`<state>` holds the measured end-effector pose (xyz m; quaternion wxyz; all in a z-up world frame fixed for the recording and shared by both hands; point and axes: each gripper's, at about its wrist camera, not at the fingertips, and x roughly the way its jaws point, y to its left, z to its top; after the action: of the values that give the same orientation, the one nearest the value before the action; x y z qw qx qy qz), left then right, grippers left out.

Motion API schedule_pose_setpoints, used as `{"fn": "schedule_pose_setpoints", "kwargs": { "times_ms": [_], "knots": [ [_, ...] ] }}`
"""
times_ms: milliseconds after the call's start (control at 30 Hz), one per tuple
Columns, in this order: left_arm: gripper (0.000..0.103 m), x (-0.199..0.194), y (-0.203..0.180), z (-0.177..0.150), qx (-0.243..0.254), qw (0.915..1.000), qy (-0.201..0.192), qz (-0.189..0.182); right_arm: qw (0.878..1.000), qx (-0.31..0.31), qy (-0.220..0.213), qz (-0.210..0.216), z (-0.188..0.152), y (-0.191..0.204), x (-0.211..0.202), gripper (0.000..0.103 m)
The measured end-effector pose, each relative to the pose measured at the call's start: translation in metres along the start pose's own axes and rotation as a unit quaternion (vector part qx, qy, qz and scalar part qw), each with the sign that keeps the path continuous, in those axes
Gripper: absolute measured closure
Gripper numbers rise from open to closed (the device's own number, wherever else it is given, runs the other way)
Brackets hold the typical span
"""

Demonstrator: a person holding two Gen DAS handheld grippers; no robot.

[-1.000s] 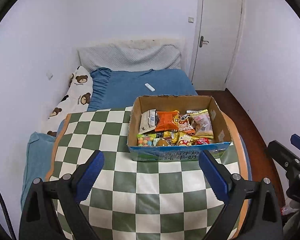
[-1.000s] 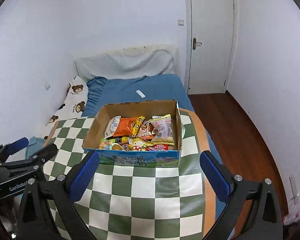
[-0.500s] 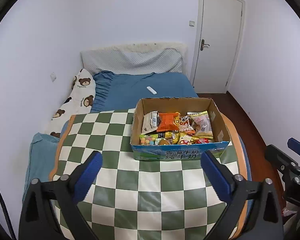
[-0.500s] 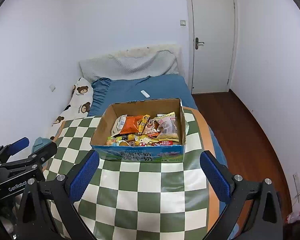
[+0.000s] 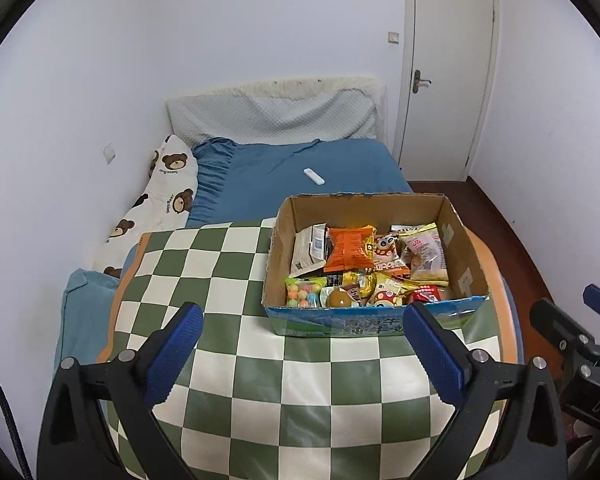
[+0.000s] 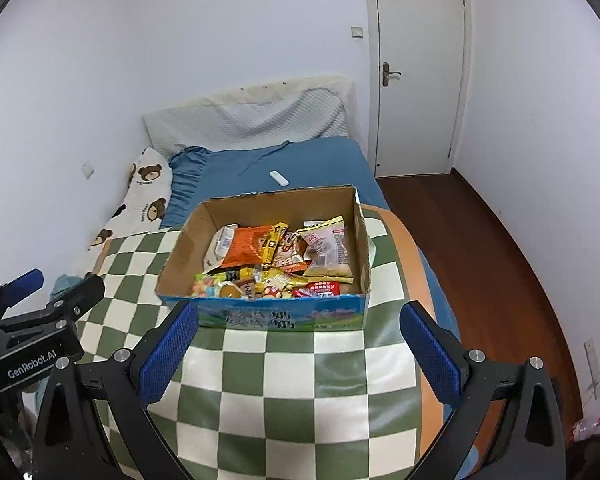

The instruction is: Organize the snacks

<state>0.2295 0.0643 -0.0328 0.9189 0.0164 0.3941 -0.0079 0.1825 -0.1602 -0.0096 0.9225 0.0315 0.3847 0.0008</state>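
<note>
An open cardboard box [image 5: 466, 276] with a blue printed front stands on a green and white checkered cloth [image 5: 228, 264]. It holds several snack packets, among them an orange bag [image 5: 350, 248] and a pale biscuit packet [image 5: 426, 254]. The box also shows in the right wrist view [image 6: 180, 252] with the orange bag [image 6: 248, 248]. My left gripper [image 5: 302, 354] is open and empty, above the cloth just before the box. My right gripper [image 6: 300, 350] is open and empty, also before the box. Each gripper shows at the edge of the other's view.
The cloth covers a surface at the foot of a bed with a blue sheet [image 5: 268, 176], a bear-print pillow [image 5: 160, 200] and a white remote [image 5: 314, 177]. A white door [image 5: 444, 72] and wooden floor [image 6: 480, 240] lie to the right.
Both grippers have drawn back and risen a little, so the box sits farther off and lower in both views. Both stay open and empty.
</note>
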Motion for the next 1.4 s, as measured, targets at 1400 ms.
{"fn": "schedule_pose_setpoints", "kwargs": {
  "times_ms": [1400],
  "knots": [
    [0.001, 0.087, -0.008, 0.016, 0.001, 0.9984, 0.054, 0.014, 0.998, -0.005, 0.05, -0.041, 0.018, -0.002, 0.106, 0.0]
  ]
}}
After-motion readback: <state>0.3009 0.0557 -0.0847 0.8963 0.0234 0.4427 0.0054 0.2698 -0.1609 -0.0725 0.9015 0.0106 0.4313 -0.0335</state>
